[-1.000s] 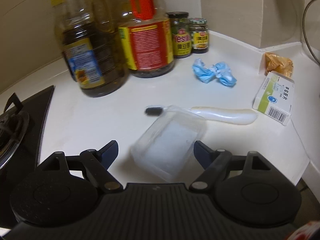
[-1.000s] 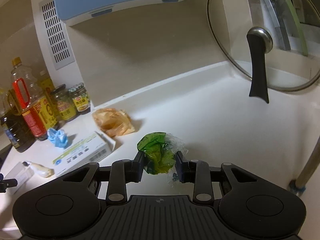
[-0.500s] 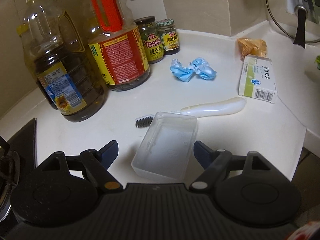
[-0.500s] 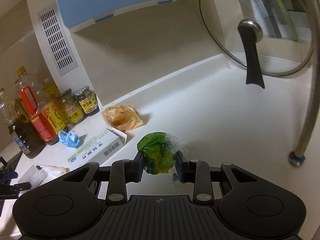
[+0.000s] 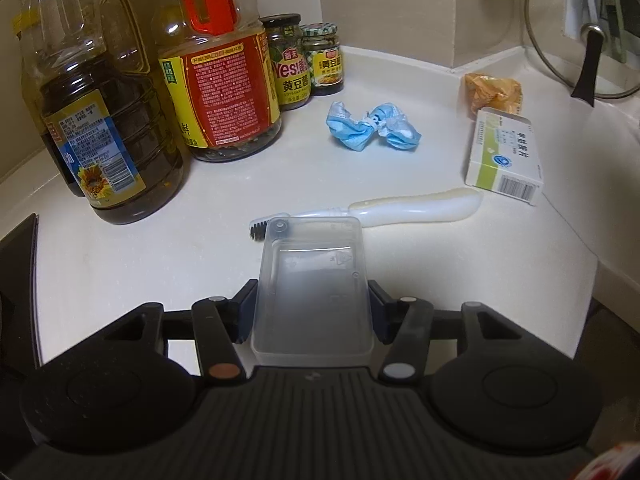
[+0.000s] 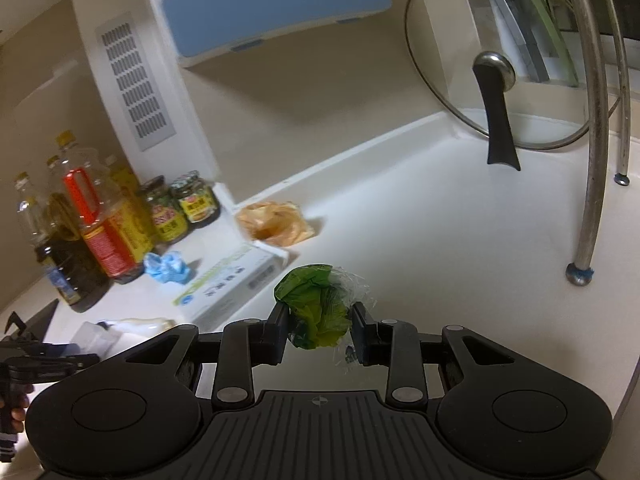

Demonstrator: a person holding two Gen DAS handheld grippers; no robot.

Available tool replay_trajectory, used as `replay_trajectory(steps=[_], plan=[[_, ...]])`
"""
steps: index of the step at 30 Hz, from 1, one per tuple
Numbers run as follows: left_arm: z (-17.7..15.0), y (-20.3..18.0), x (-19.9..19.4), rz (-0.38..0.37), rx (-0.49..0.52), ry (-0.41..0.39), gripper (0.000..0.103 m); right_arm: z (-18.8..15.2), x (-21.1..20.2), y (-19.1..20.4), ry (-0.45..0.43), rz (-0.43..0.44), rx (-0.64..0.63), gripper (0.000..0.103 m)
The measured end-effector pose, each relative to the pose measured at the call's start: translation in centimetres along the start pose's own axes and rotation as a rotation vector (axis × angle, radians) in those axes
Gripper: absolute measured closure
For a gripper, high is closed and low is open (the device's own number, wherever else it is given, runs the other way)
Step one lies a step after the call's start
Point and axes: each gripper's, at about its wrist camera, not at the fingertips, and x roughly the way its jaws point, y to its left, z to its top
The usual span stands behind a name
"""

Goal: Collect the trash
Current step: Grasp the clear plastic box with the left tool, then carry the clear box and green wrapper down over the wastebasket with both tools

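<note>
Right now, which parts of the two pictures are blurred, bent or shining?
Left wrist view: the clear box looks hazy at its near end; the oil bottles carry bright glints. Right wrist view: the metal pole curves from the lens; the orange bag is blurred.

A: What carries it all?
B: White stone countertop (image 5: 160, 256).
A: Items ahead of the left tool?
B: Clear rectangular plastic box (image 5: 312, 280), white-handled brush (image 5: 400, 210), crumpled blue mask (image 5: 372, 126), green-white carton (image 5: 506, 156), orange wrapper (image 5: 494, 92), oil bottles (image 5: 216, 60), sauce jars (image 5: 304, 60).

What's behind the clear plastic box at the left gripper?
Directly behind the clear plastic box lies a white toothbrush on the counter; its dark bristle head touches the box's far rim. The box partly covers its neck.
</note>
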Motion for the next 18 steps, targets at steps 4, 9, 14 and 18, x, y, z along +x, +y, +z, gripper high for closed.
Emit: replay_trajectory(steps=[4,9,14,18], plan=[[-0.6,0.6,-0.9,-0.022,0.005,-0.019,0.05,-0.9,-1.5,2.0,-0.018,0.014,0.01,0.07],[-1.5,1.5,-3.3,-0.062,-0.015,-0.061,0.05,-2.2,-3.5,4.6,-0.027,0.054,0.01,0.07],[-2.6,1.6,-6.7,-0.083,-0.039,-0.092,0.05,-3.9,-5.2,7.0,-0.012,0.14,0.019,0.07],[-4.0,1.0,-9.5,-0.092,-0.061,-0.108,0.05,-5.3,-6.2,8.6,0.01,0.205,0.012,0.07]])
